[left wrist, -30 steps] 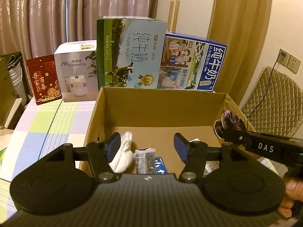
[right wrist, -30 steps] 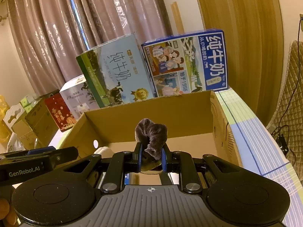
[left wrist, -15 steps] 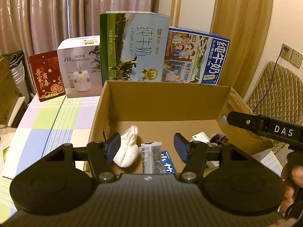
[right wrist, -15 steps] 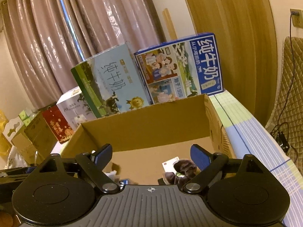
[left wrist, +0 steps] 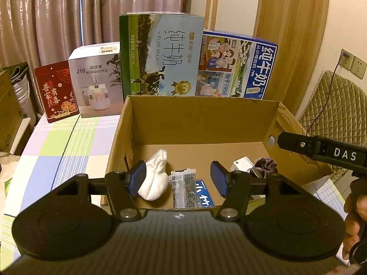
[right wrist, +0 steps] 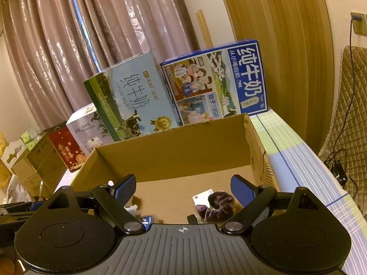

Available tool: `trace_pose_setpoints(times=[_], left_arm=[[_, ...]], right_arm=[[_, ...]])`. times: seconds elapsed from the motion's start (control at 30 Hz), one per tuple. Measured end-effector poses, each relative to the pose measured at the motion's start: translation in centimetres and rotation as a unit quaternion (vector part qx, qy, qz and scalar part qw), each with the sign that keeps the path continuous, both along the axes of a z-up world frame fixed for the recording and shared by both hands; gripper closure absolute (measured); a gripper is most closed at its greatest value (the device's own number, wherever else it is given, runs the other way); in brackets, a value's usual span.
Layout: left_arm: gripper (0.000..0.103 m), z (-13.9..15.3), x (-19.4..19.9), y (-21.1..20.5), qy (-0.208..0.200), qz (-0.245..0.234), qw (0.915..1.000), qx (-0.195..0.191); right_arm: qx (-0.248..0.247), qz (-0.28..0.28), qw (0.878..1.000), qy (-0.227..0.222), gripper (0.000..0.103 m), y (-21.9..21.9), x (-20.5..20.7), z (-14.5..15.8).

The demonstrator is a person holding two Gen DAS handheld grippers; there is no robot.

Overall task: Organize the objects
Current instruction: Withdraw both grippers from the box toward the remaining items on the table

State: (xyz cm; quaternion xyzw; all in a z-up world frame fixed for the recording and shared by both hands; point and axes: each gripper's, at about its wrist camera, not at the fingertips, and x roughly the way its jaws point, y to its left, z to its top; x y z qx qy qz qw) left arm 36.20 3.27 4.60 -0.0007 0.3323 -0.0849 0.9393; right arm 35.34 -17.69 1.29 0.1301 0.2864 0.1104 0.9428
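Scrunchie [right wrist: 218, 206] lies loose on the cardboard box [right wrist: 174, 155] floor, low centre-right of the right wrist frame, between the wide-spread jaws of the right gripper [right wrist: 183, 190] — nothing held. The left gripper [left wrist: 179, 177] gapes wide too, empty. Best next: lift the right gripper straight up, clear of the box walls. Inside the box — a white sock [left wrist: 153, 178], a dark sachet [left wrist: 183, 185], a blue packet [left wrist: 203, 193], a small white card box [left wrist: 243, 163].

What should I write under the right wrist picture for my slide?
Open right gripper hangs over a cardboard box where a purple scrunchie lies.
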Motion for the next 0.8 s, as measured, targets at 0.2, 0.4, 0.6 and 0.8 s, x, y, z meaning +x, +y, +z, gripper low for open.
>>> trace_pose_setpoints(times=[0.2, 0.4, 0.6, 0.8], left_arm=[[0.046, 0.0, 0.0, 0.0, -0.001, 0.002, 1.0000, 0.001], [0.007, 0.1, -0.4, 0.4, -0.013, 0.018, 0.9997, 0.007], [0.001, 0.6, -1.3, 1.5, -0.024, 0.037, 0.9989, 0.018], [0.001, 0.1, -3.7, 3.2, -0.019, 0.057, 0.9979, 0.025]], right_arm=[[-0.006, -0.002, 1.000, -0.002, 0.016, -0.2, -0.1, 0.0], [-0.018, -0.006, 1.000, -0.008, 0.014, -0.7, -0.3, 0.0], [-0.024, -0.018, 0.999, -0.024, 0.009, -1.8, -1.5, 0.3], [-0.040, -0.011, 0.998, -0.038, 0.009, -2.8, -4.3, 0.6]])
